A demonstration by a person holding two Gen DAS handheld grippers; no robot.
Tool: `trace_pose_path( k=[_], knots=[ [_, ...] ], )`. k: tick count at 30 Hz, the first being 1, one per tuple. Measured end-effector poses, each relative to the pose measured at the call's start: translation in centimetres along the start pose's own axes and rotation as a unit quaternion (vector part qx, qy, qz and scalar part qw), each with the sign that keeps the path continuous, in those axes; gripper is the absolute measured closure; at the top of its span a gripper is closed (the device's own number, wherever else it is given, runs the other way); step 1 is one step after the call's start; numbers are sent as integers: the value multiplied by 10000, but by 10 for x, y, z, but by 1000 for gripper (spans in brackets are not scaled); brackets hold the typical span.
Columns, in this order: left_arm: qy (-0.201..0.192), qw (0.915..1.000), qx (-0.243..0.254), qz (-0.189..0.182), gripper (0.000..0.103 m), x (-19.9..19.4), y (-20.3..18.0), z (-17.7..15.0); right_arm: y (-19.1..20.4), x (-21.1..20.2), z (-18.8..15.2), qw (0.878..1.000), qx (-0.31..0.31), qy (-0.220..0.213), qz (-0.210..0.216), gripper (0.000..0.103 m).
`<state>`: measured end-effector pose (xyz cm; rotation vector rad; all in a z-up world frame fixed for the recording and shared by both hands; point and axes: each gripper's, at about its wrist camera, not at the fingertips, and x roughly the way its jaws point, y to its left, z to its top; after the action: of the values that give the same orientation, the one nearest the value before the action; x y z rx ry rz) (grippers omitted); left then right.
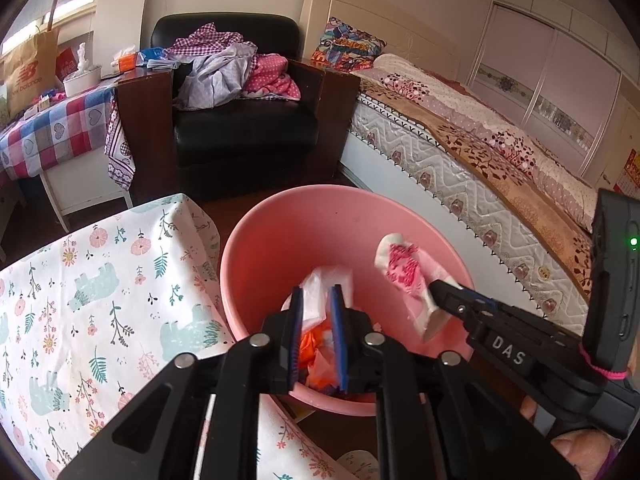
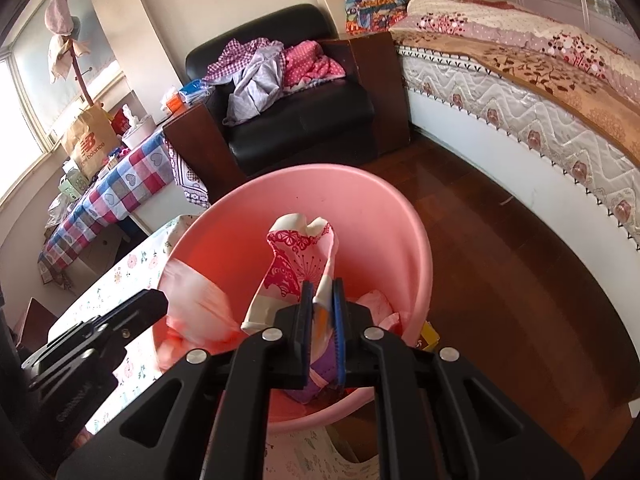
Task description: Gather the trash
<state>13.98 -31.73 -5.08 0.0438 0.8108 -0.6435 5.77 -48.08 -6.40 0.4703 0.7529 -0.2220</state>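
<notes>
A pink bin [image 1: 280, 240] stands on the floor beside a table with a floral cloth [image 1: 80, 280]; it also shows in the right wrist view [image 2: 360, 216]. My left gripper [image 1: 316, 300] is over the bin, jaws a little apart, with a white plastic bag [image 1: 328, 284] between the tips; in the right wrist view this bag [image 2: 200, 304] looks blurred. My right gripper [image 2: 322, 292] is shut on a pink and white patterned wrapper [image 2: 296, 264] and holds it over the bin; the wrapper also shows in the left wrist view [image 1: 404, 272]. Orange and purple trash [image 1: 320, 364] lies in the bin.
A black armchair [image 1: 240, 128] piled with clothes stands behind the bin. A bed [image 1: 480, 152] runs along the right. A table with a checked cloth [image 1: 52, 128] carries bags and boxes at the left. Dark wood floor [image 2: 500, 280] lies right of the bin.
</notes>
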Motion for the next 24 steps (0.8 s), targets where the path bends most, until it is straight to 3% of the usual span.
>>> trace_pose_path(
  k=[2, 3, 5, 7, 24],
  knots=[
    [-61, 10000, 1, 19, 70, -6, 0, 1, 1, -1, 0, 10000, 5, 5, 9, 91],
    [-103, 9999, 12, 27, 68, -8, 0, 1, 1, -3, -1, 10000, 18, -23, 8, 88],
    [-156, 9999, 40, 52, 64, -14, -2, 2, 3, -5, -2, 10000, 11, -78, 56, 73],
    [-213, 9997, 45, 80, 62, -19, -2, 2, 5, -9, -3, 9999, -22, -123, 66, 69],
    [-506, 9984, 189, 174, 56, -87, 3, -16, 41, -67, -25, 9971, -499, -478, 331, 68]
  ],
)
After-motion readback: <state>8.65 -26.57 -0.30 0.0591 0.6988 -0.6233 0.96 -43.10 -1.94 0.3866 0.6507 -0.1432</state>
